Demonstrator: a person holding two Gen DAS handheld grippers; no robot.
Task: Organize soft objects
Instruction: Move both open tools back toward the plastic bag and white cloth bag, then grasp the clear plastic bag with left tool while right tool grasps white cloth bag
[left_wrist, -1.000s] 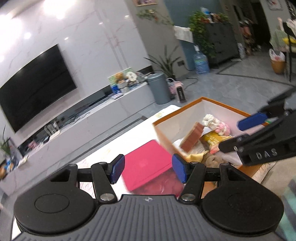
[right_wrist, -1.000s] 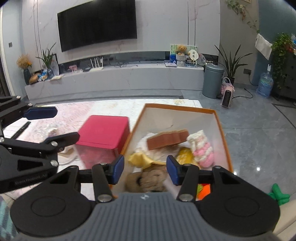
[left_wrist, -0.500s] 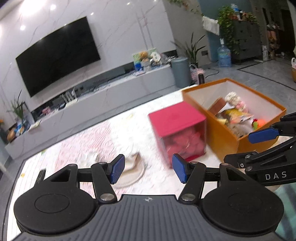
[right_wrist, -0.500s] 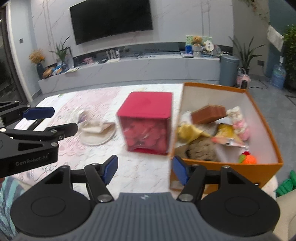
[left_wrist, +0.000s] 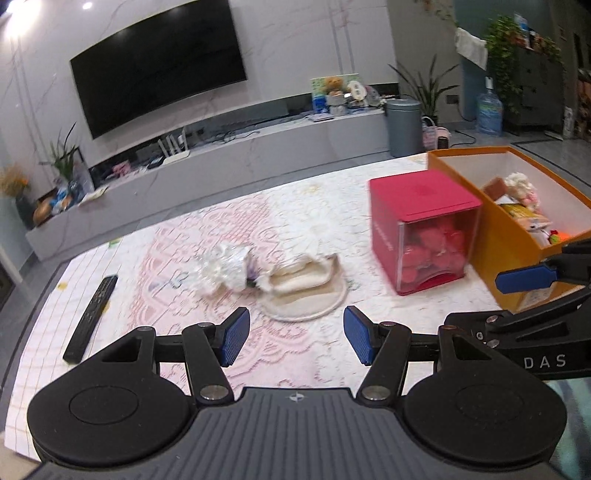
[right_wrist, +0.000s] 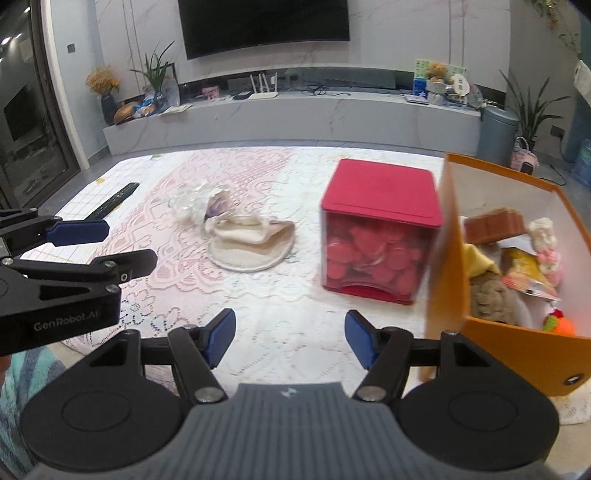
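A cream soft pouch lies on the lace tablecloth, with a white frilly soft bundle touching its left side. An orange box at the right holds several soft toys, among them a brown block. My left gripper is open and empty, just in front of the pouch. My right gripper is open and empty, over the cloth left of the orange box. Each gripper shows in the other's view, the left and the right.
A red cube box with a clear front stands between the pouch and the orange box. A black remote lies near the table's left edge. A TV wall and low cabinet stand beyond the table.
Both grippers have pulled back and swung left from over the orange box; the pouch, bundle and remote have come into view. Both stay open and empty.
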